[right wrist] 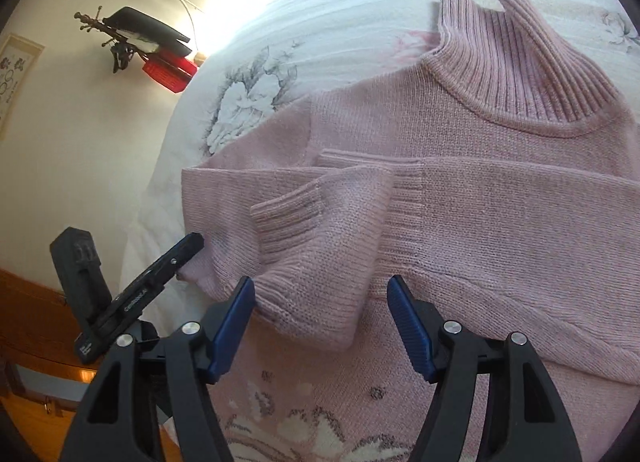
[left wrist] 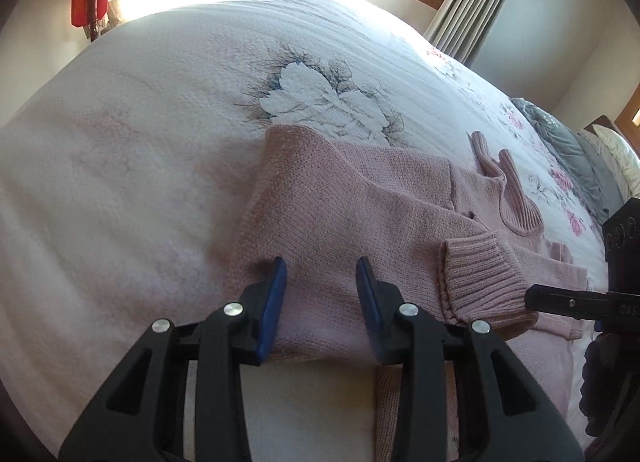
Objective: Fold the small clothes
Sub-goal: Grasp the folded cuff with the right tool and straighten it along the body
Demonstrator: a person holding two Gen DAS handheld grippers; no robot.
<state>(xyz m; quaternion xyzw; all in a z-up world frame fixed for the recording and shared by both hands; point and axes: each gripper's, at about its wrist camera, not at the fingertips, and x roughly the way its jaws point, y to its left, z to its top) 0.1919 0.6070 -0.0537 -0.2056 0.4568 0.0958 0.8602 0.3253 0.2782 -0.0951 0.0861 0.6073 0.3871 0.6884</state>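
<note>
A pink knit turtleneck sweater (left wrist: 360, 214) (right wrist: 500, 198) lies flat on the bed, both sleeves folded across its chest. One ribbed cuff (right wrist: 296, 222) (left wrist: 480, 278) lies on top of the other sleeve. My left gripper (left wrist: 321, 262) is open, its blue pads either side of the sweater's folded side edge; the right wrist view shows it side-on (right wrist: 160, 274) at that edge. My right gripper (right wrist: 321, 282) is open just above the upper cuff, holding nothing. One of its fingers (left wrist: 560, 300) shows beside the cuff in the left wrist view.
The bed carries a white quilted cover (left wrist: 160, 122) printed with flowers. Grey and white pillows (left wrist: 576, 150) lie at its head. A curtain (left wrist: 468, 2) and a window are behind. A coat rack with a red bag (right wrist: 168, 70) stands by the wall, and a wooden floor (right wrist: 36, 422) runs beside the bed.
</note>
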